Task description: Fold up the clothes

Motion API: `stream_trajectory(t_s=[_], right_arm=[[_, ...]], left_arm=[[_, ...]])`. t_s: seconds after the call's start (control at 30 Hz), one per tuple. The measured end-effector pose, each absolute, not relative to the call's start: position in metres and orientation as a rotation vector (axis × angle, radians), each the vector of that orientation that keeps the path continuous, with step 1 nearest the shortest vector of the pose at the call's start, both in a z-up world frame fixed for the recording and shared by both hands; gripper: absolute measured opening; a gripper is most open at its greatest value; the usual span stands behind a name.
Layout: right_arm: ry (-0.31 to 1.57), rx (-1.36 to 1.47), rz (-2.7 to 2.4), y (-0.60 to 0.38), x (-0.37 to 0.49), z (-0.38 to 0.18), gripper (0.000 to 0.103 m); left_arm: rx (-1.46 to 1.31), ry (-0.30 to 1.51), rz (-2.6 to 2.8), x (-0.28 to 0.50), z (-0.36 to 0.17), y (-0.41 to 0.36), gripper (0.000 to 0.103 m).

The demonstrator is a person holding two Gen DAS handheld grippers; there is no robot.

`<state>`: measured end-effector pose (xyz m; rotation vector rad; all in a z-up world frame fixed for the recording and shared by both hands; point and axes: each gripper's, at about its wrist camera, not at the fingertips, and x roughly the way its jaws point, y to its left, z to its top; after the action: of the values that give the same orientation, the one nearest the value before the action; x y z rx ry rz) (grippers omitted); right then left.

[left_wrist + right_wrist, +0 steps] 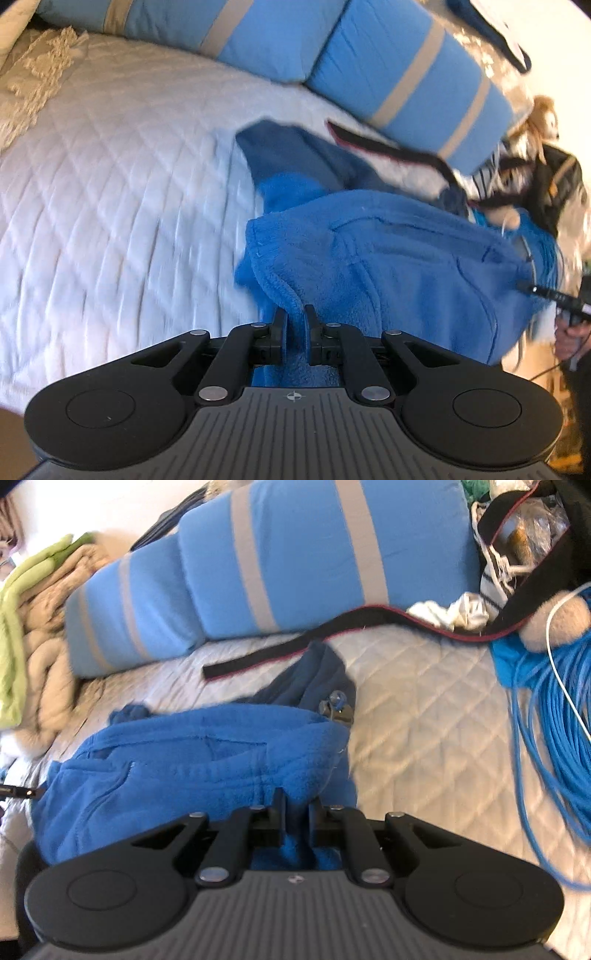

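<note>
Showing only on the right wrist: coiled blue cable (546, 716), green blanket (22, 627).

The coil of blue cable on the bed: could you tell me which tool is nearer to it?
Right. The right tool grips the fleece beside the blue cable; the left tool holds its far end.

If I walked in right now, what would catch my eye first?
Probably the bright blue fleece garment, bunched in the middle of the white quilted bed, with the left gripper and right gripper each pinching its near edge. Behind it lie big blue striped pillows, and a coil of blue cable sits to the right.
</note>
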<state>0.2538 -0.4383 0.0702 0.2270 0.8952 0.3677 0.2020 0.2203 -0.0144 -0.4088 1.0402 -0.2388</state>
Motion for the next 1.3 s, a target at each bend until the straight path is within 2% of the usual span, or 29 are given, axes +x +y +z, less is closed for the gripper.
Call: stream_trajectory(t_s=[0.2,0.23,0.27,0.3,0.37,0.4,0.43,0.47,0.5,0.53,0.57,0.77,0.87,1.1,1.23,1.27,1.3], right_arm=[[0.983,0.182,0.4,-0.434,0.206,0.065,0.012],[0.983,0.148,0.399,-0.432,0.201,0.064,0.019],[0.962,0.104,0.373,-0.43,0.198,0.067,0.042],[0.939,0.059,0.348,-0.427,0.195,0.07,0.057],[0.869,-0.009,0.308,-0.423,0.19,0.081,0.079],[0.821,-0.034,0.293,-0.42,0.189,0.089,0.082],[0.774,-0.058,0.279,-0.418,0.187,0.097,0.082],[0.735,-0.079,0.279,-0.414,0.188,0.104,0.083],[0.702,-0.101,0.28,-0.408,0.191,0.11,0.086],[0.684,-0.12,0.292,-0.401,0.196,0.114,0.088],[0.665,-0.138,0.304,-0.394,0.202,0.119,0.091],[0.679,-0.151,0.333,-0.335,0.274,0.112,0.09],[0.733,-0.16,0.331,-0.305,0.316,0.092,0.089],[0.894,-0.217,0.34,-0.271,0.361,0.035,0.072],[0.948,-0.259,0.343,-0.264,0.366,0.019,0.07],[0.955,-0.267,0.346,-0.263,0.366,0.018,0.068],[0.961,-0.274,0.356,-0.262,0.365,0.017,0.056]], left_arm=[[-0.372,1.06,-0.231,0.181,-0.018,0.216,0.011],[-0.365,1.045,-0.218,0.181,-0.014,0.217,0.012],[-0.359,1.03,-0.205,0.181,-0.01,0.218,0.017],[-0.352,1.015,-0.192,0.181,-0.007,0.219,0.021],[-0.328,0.935,-0.161,0.178,0.009,0.22,0.024],[-0.312,0.877,-0.143,0.176,0.02,0.22,0.026],[-0.297,0.817,-0.127,0.174,0.032,0.22,0.033],[-0.284,0.754,-0.125,0.174,0.045,0.218,0.046],[-0.272,0.705,-0.134,0.177,0.055,0.214,0.054],[-0.259,0.662,-0.144,0.181,0.065,0.21,0.07],[-0.241,0.651,-0.156,0.191,0.071,0.202,0.075],[-0.058,0.699,-0.235,0.262,0.067,0.131,0.075],[0.071,0.733,-0.243,0.292,0.042,0.093,0.075],[0.223,0.84,-0.222,0.328,-0.018,0.062,0.069],[0.261,0.873,-0.207,0.335,-0.027,0.057,0.056],[0.268,0.884,-0.21,0.336,-0.028,0.055,0.047],[0.27,0.896,-0.212,0.337,-0.029,0.054,0.039]])
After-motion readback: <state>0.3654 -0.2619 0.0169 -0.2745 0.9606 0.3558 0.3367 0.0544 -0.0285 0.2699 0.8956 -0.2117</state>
